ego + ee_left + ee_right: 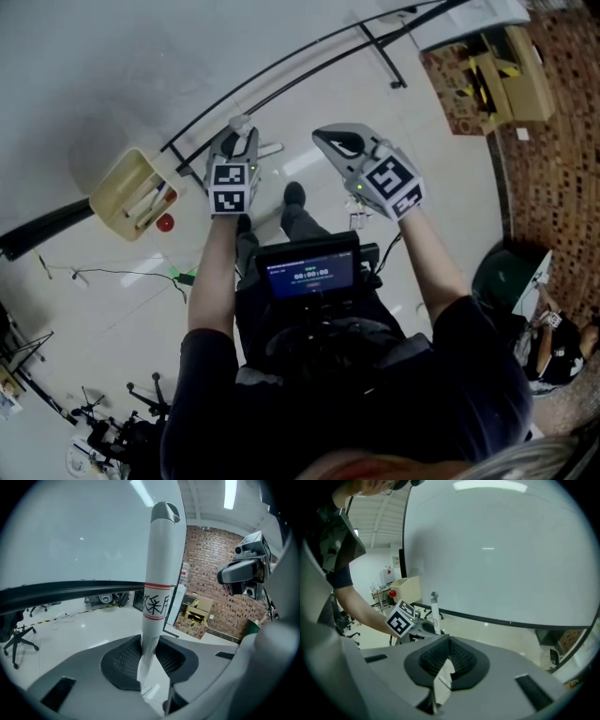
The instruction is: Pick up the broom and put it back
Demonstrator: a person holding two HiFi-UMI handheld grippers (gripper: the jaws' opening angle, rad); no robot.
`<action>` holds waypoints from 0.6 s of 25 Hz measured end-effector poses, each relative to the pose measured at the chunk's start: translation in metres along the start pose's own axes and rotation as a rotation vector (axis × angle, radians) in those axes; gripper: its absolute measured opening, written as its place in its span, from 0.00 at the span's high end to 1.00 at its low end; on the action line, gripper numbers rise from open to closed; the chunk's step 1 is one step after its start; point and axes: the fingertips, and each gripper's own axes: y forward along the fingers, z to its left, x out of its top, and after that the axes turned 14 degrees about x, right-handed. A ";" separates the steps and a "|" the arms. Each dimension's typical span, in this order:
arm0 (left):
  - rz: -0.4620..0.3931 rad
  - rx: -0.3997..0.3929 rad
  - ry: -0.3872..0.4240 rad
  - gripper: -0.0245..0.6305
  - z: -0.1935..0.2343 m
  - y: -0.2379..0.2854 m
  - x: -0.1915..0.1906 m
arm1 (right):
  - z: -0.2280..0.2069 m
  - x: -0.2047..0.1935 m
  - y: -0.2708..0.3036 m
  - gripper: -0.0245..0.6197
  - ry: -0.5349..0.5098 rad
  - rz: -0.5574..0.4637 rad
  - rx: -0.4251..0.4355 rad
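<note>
Far left, a cream bin [120,192] is sitting on the pale floor with a red ball [165,223] just beside it. A black rail [281,70] is curving along above the bin and on past both grippers. The left gripper [240,142] is clamping the broom handle [159,573], with both dark ribbed pads pressing on the white shaft low down. In the left gripper view the handle is standing nearly upright out of the jaws, showing red bands, black characters and a grey cap on top. The broom head is not showing in any view. In the head view a dark screen [309,272] is hanging at the person's chest, between the two forearms. The right gripper [333,142] is holding level with the left one, a little apart from it. Its jaws are sitting together with nothing between them. Further right, cardboard boxes [502,75] are lying against brick. A green bin [502,272] is standing below them.
</note>
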 end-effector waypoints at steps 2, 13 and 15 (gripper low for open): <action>0.002 -0.012 -0.009 0.83 -0.005 -0.006 0.004 | -0.002 0.001 -0.002 0.94 0.005 -0.009 -0.006; -0.061 -0.114 -0.007 0.83 -0.043 -0.036 0.084 | -0.015 0.008 -0.026 0.94 -0.005 -0.048 -0.044; -0.082 -0.138 0.013 0.83 -0.052 -0.038 0.102 | -0.020 0.008 -0.034 0.94 -0.003 -0.054 -0.060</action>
